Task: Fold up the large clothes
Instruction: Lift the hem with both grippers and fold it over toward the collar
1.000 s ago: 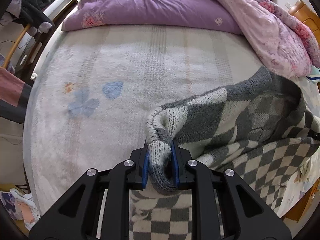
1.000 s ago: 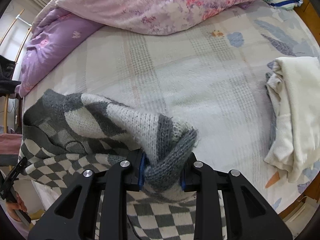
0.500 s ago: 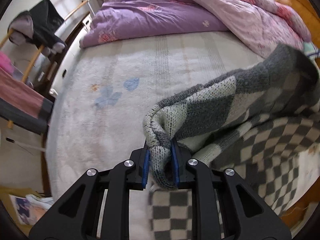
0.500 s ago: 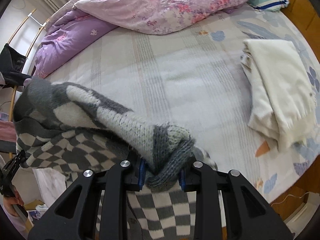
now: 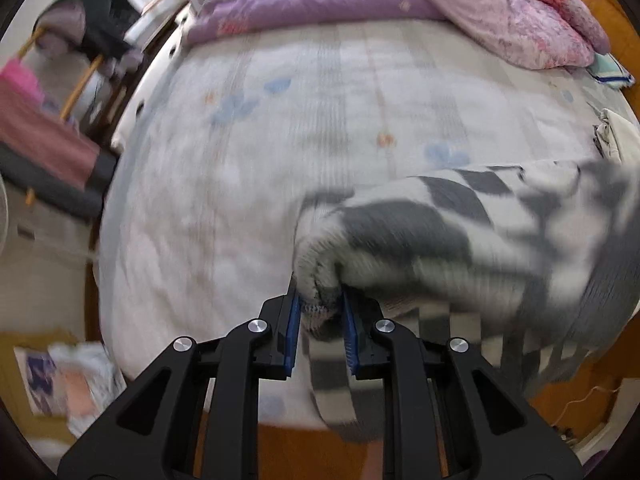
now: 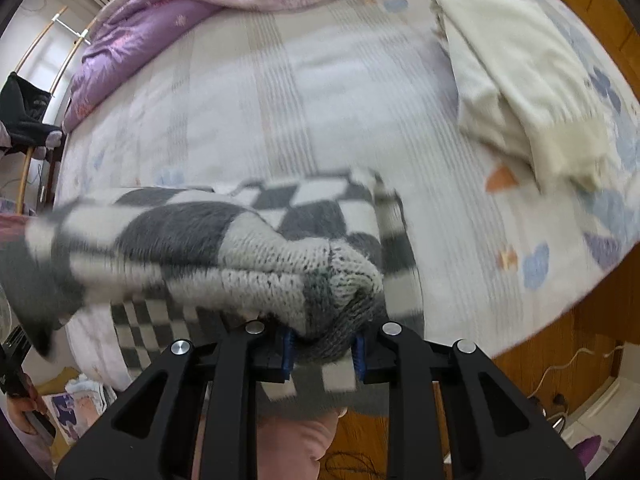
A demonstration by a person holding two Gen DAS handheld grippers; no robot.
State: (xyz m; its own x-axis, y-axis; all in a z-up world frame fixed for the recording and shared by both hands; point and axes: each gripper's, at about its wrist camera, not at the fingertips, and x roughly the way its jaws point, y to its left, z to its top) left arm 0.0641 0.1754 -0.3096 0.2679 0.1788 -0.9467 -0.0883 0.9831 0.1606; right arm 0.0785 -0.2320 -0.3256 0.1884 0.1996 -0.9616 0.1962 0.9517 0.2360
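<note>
My left tongs (image 5: 320, 326) and right tongs (image 6: 323, 347) each clamp the checkered sweater (image 6: 240, 248), stretched between them above the bed (image 5: 240, 184).

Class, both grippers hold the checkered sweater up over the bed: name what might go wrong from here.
1. The left gripper pinches only a bunched edge of the checkered sweater; it may slip out.
2. The sweater's lower part hangs past the bed edge and could drag toward the floor.
3. Laid too far right, it might cover the folded cream garment.

left gripper (image 5: 320, 320): clamped on sweater (image 5: 440, 236) edge, above bed (image 5: 240, 184) | right gripper (image 6: 323, 350): clamped on sweater, above bed
</note>
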